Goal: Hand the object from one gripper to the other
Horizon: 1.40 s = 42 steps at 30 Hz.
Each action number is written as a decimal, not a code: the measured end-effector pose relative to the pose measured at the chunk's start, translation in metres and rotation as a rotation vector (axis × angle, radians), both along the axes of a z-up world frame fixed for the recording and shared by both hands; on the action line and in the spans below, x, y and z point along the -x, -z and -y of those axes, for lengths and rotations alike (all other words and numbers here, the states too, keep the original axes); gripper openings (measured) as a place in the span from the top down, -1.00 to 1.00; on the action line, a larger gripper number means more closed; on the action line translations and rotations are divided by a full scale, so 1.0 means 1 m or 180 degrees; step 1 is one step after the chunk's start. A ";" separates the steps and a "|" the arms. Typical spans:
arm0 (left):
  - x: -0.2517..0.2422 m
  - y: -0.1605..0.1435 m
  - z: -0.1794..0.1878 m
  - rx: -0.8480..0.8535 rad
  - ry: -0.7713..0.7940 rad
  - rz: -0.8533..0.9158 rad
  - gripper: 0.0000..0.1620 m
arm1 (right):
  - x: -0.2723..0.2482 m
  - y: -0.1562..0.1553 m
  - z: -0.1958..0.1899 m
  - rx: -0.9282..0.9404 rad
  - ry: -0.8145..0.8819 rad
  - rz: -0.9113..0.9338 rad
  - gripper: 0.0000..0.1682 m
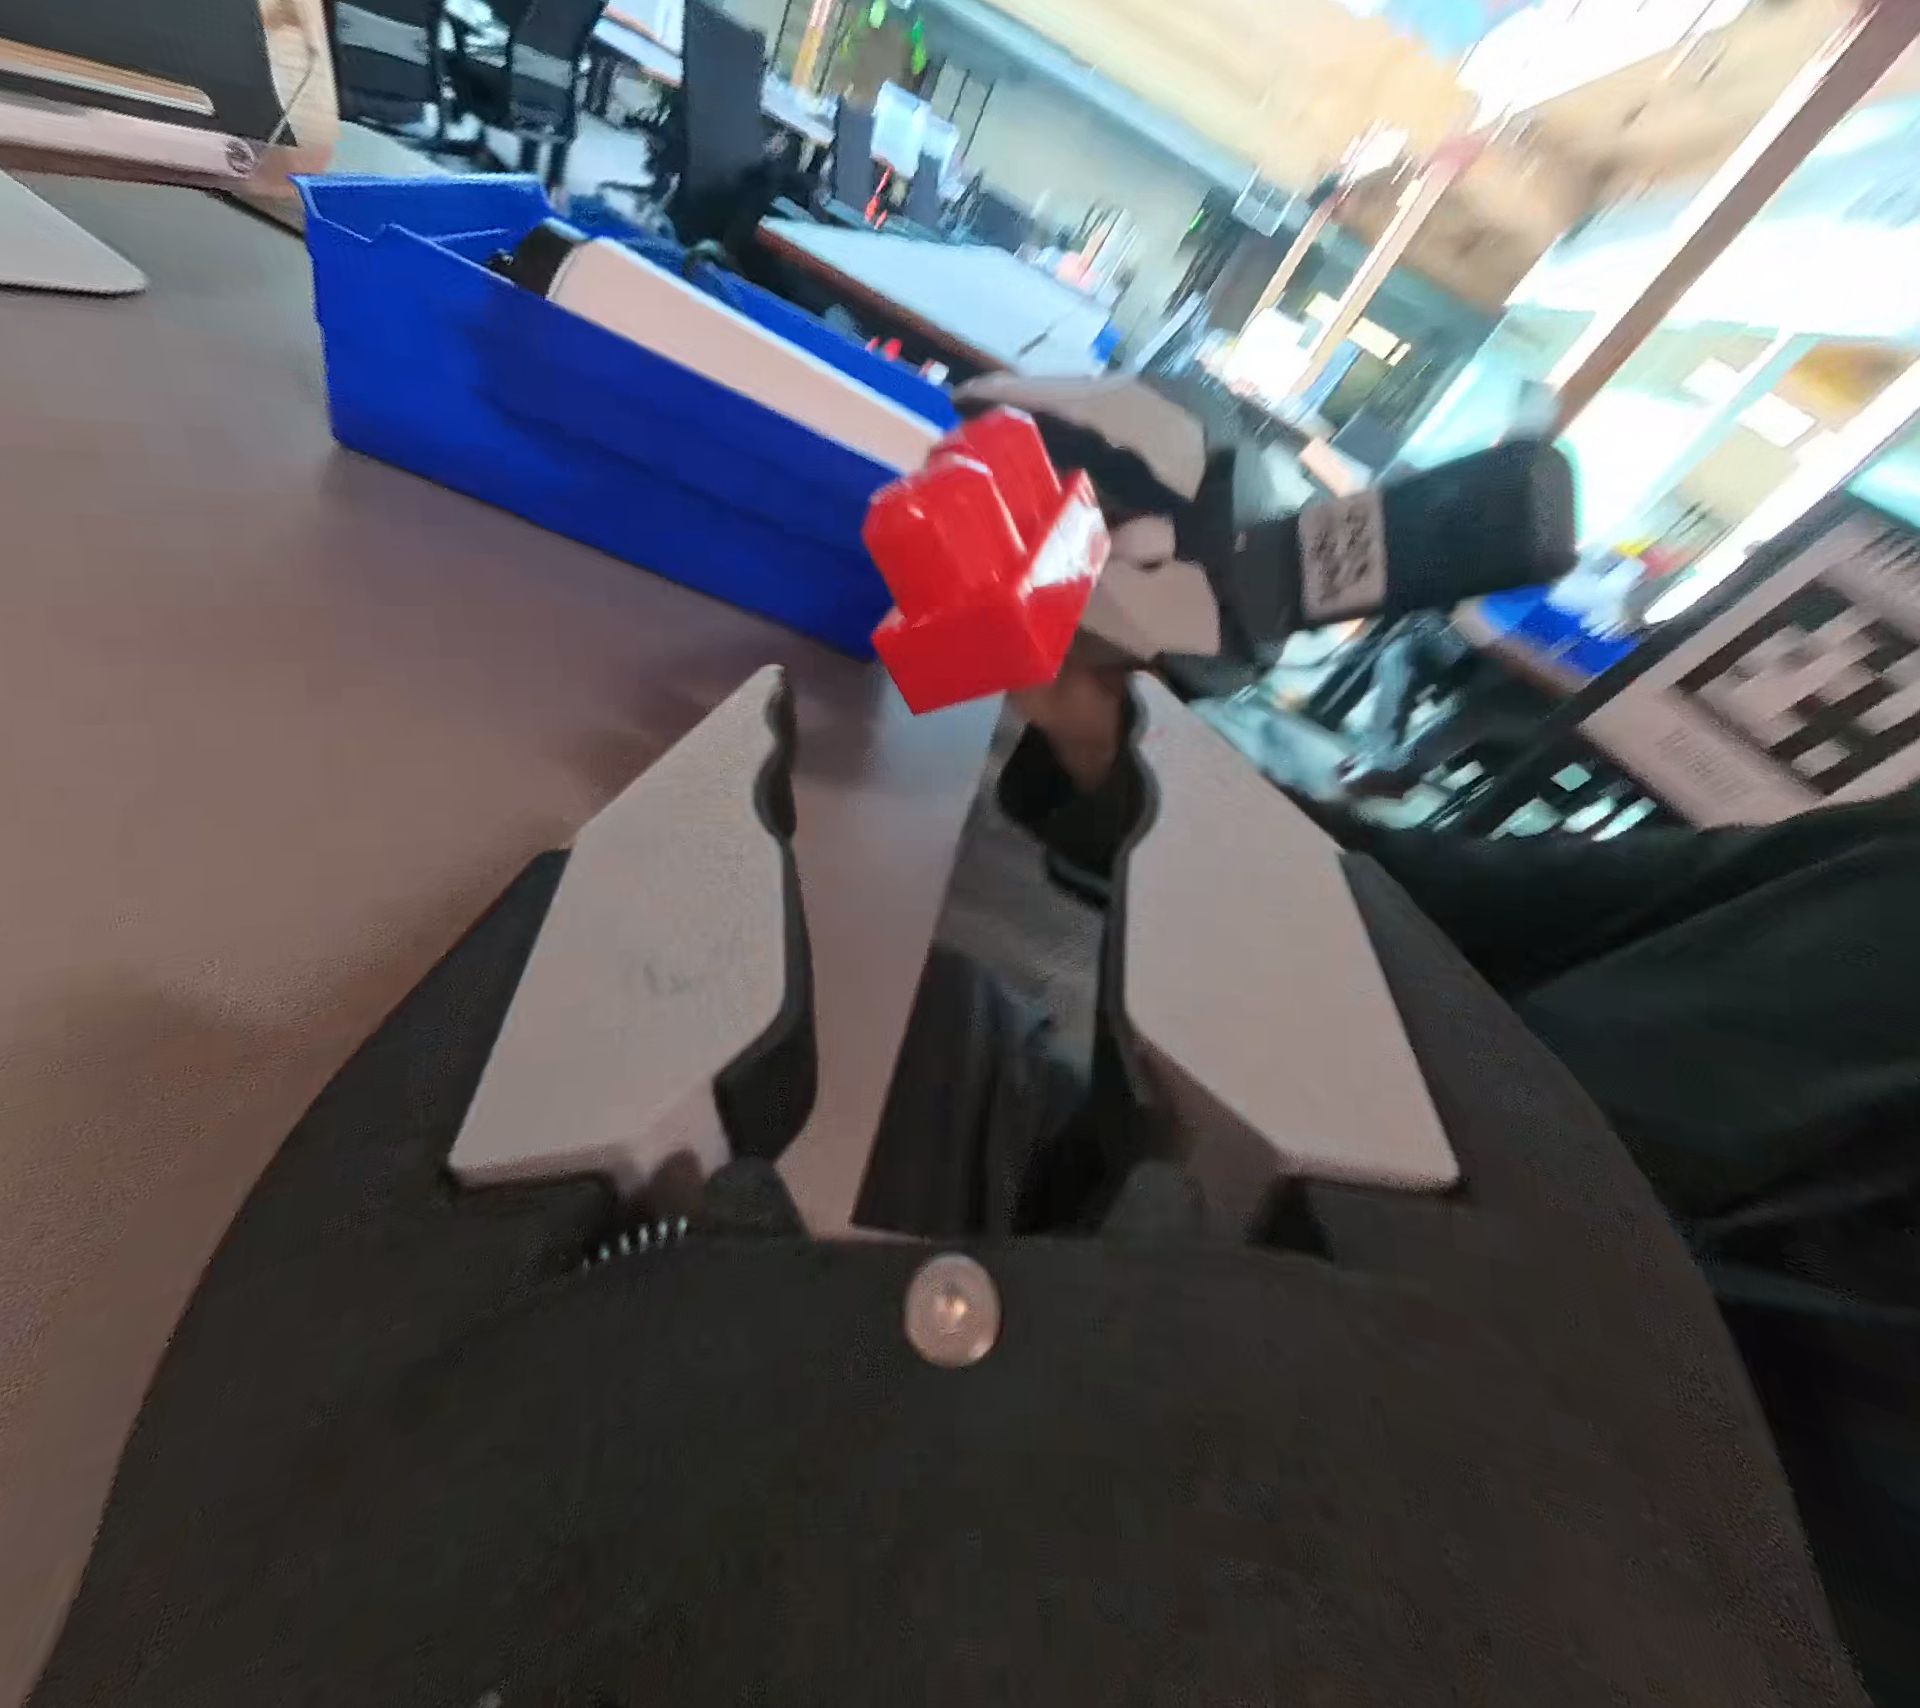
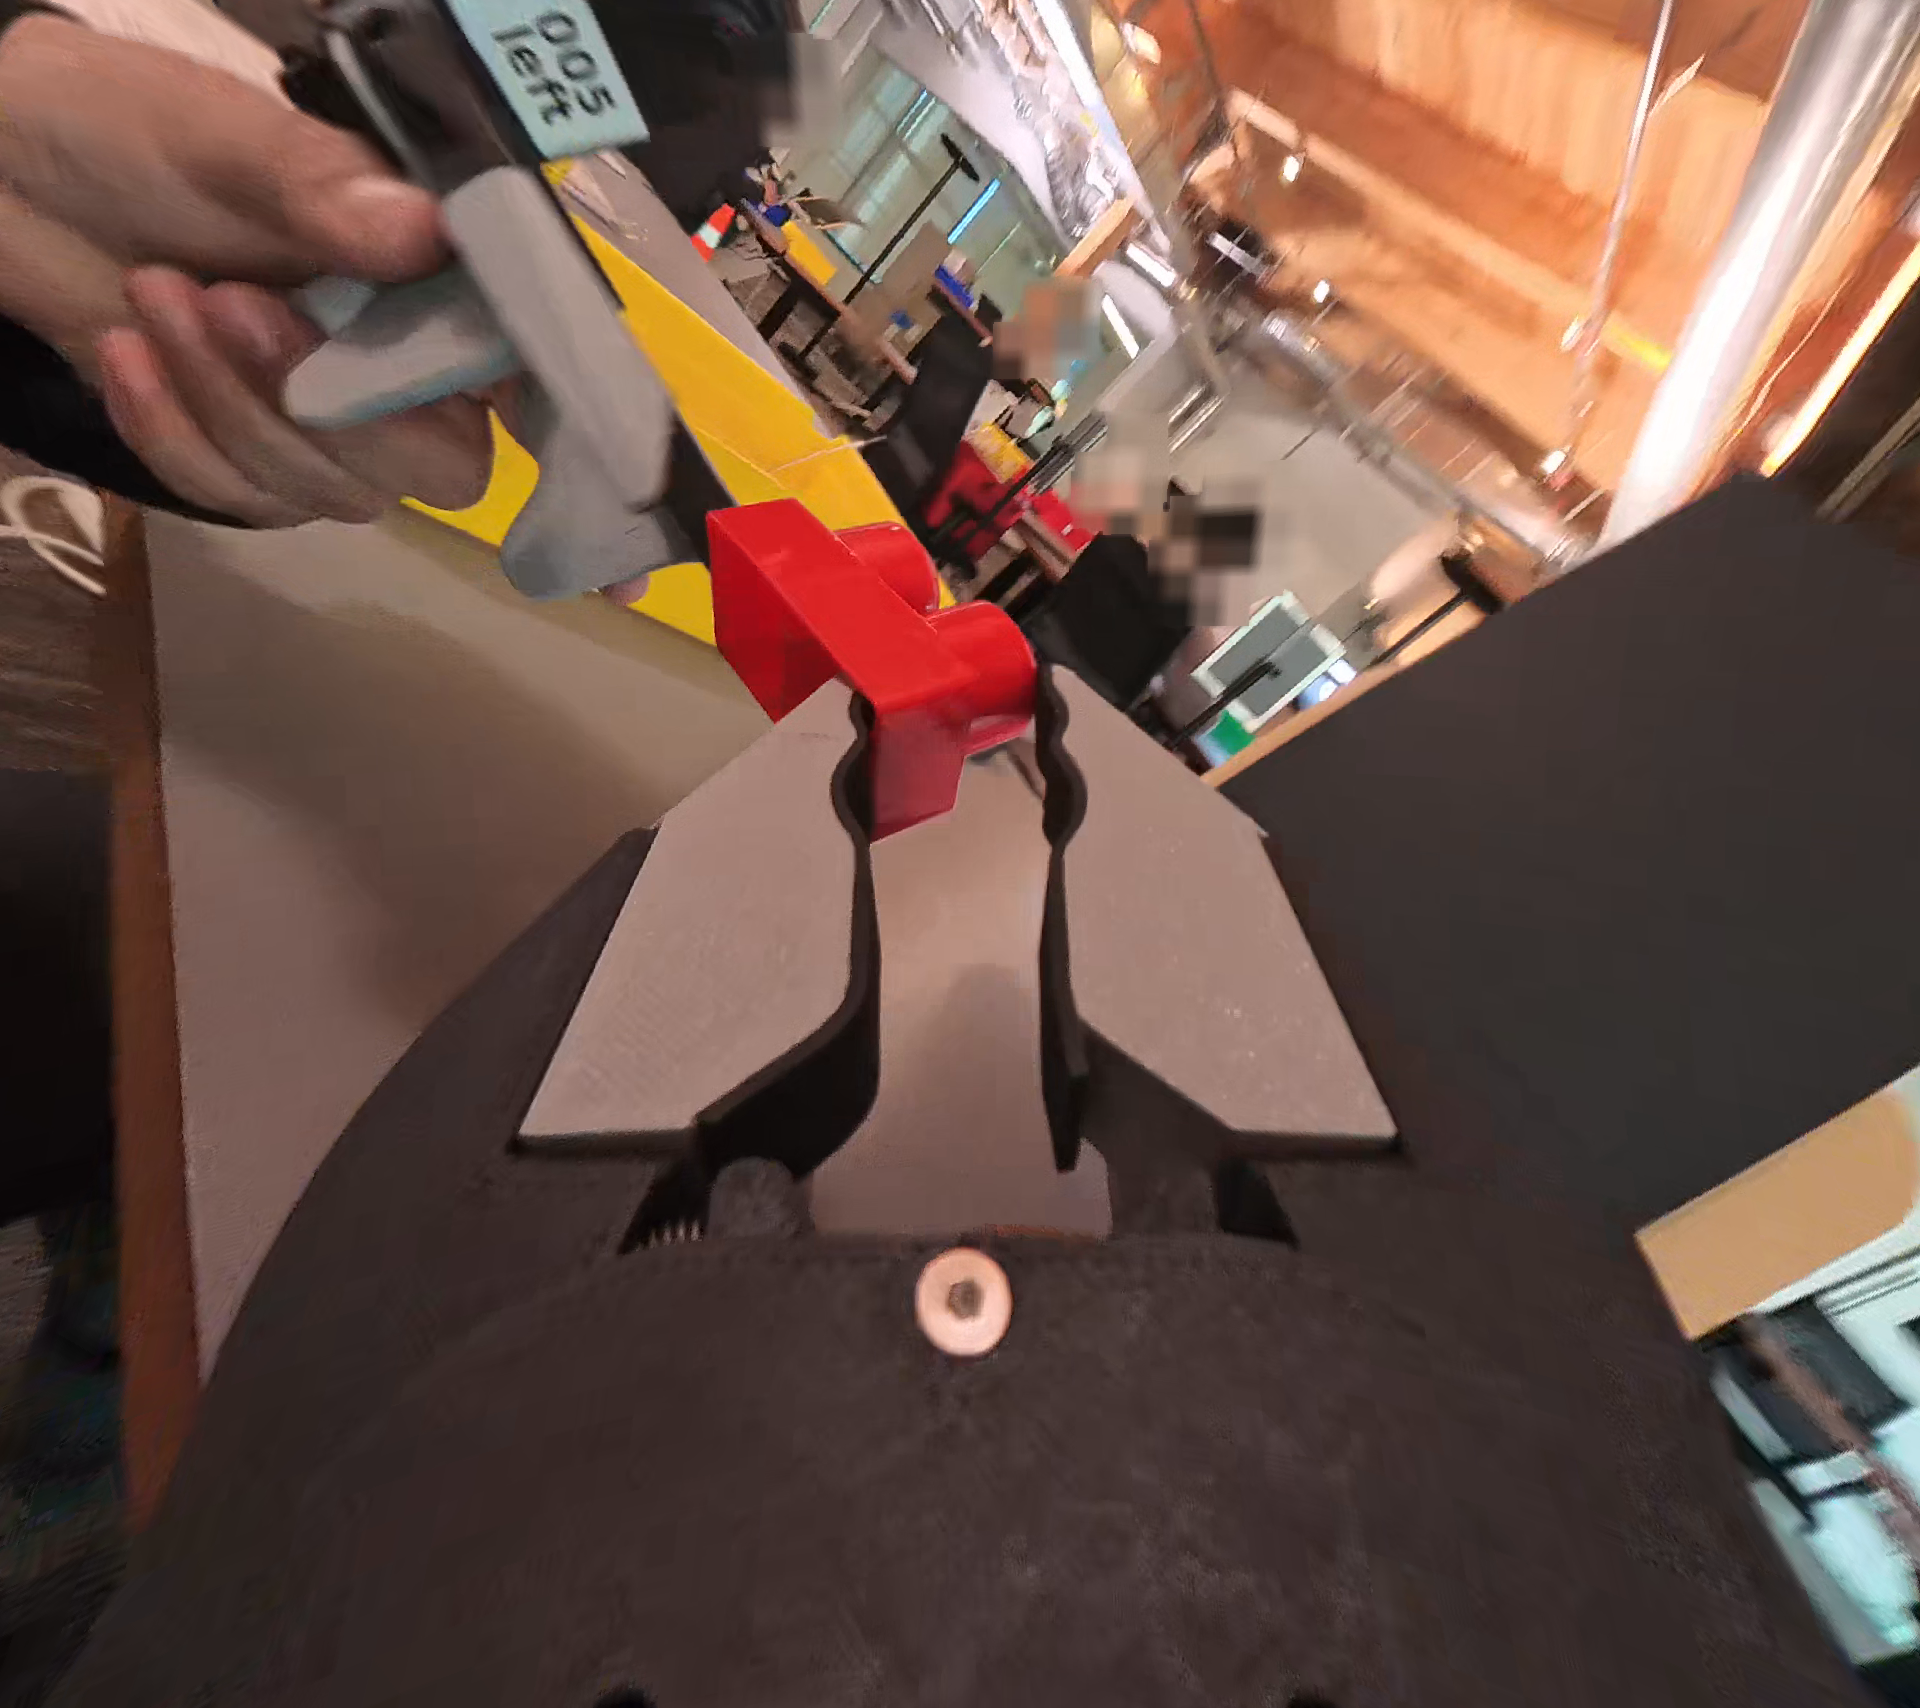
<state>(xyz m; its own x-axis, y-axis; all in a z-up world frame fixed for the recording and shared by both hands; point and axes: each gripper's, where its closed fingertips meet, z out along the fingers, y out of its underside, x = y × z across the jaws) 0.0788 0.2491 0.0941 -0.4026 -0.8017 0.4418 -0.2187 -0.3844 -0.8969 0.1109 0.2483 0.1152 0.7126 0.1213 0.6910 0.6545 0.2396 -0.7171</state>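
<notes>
A red toy brick with round studs is held in the air just past my left fingertips. My left gripper is open and empty, its jaws spread below the brick. My right gripper comes in from the right in the left wrist view and grips the brick's far side. In the right wrist view my right gripper is shut on the red brick. The left gripper, held by a hand, is at the upper left, its tips close to the brick's left side.
A blue bin holding a white box stands on the brown table behind the brick. A yellow sheet lies on the table behind the left gripper. A black panel stands at the right.
</notes>
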 end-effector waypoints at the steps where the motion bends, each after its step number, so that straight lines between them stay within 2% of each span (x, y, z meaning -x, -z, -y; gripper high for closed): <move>1: 0.001 -0.003 -0.002 0.0188 0.0039 0.0021 0.33 | 0.004 -0.002 0.002 -0.0108 -0.0007 0.0136 0.68; 6: 0.006 -0.005 0.013 0.0416 0.0384 0.0014 0.40 | 0.021 -0.001 0.004 -0.0325 -0.0134 0.0456 0.69; 7: 0.004 -0.003 0.015 0.0396 0.0394 0.0003 0.47 | 0.024 0.000 0.004 -0.0340 -0.0143 0.0507 0.69; 8: 0.003 -0.001 0.015 0.0292 0.0361 0.0024 0.53 | 0.026 0.001 0.005 -0.0360 -0.0160 0.0537 0.69; 12: 0.004 -0.003 0.014 0.0056 0.0303 0.0110 0.55 | 0.026 0.001 0.005 -0.0415 -0.0131 0.0497 0.68; 16: 0.001 0.003 0.019 -0.0566 0.0130 0.0044 0.55 | 0.024 0.004 0.014 -0.0823 -0.0061 0.0634 0.67; 17: 0.000 0.005 0.018 -0.0675 0.0061 0.0012 0.54 | 0.020 0.009 0.011 -0.0707 -0.0011 0.0636 0.67; 20: -0.002 0.008 0.018 -0.0365 0.0142 -0.0066 0.55 | 0.016 0.014 0.010 -0.0326 -0.0104 0.0395 0.66; 23: -0.008 0.020 0.013 -0.0380 0.0089 -0.0176 0.57 | 0.009 0.030 0.005 0.0241 -0.0058 0.0272 0.64; 27: -0.008 0.017 0.016 -0.0208 0.0173 -0.0132 0.58 | 0.007 0.030 0.009 0.0274 -0.0079 0.0338 0.63; 29: -0.008 0.010 0.013 0.0055 0.0178 -0.0041 0.59 | 0.007 0.025 0.010 0.0177 -0.0107 0.0286 0.55; 31: -0.004 0.000 0.005 0.0519 0.0254 0.0091 0.59 | 0.016 0.023 0.016 0.0115 -0.0341 0.0211 0.31; 33: -0.004 -0.003 -0.007 0.0818 0.0204 0.0134 0.60 | 0.021 0.019 0.019 0.0139 -0.0519 0.0026 0.24; 35: -0.006 0.006 -0.019 0.0663 0.0007 0.0025 0.59 | 0.020 0.019 0.020 0.0239 -0.0550 -0.0062 0.17; 37: -0.007 0.019 -0.022 0.0290 -0.0144 -0.0200 0.59 | 0.016 0.021 0.017 0.0353 -0.0457 -0.0054 0.12; 39: -0.008 0.028 -0.020 -0.0061 -0.0221 -0.0387 0.59 | 0.013 0.027 0.013 0.0493 -0.0312 0.0073 0.07; 42: -0.008 0.034 -0.013 -0.0312 -0.0215 -0.0533 0.59 | 0.016 0.041 0.005 0.0659 -0.0066 0.0417 0.01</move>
<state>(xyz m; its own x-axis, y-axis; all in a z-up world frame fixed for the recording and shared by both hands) 0.0866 0.2626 0.0602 -0.2739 -0.8669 0.4166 -0.3444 -0.3161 -0.8840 0.0952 0.2433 0.0743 0.6145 0.2836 0.7362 0.7415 0.1108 -0.6617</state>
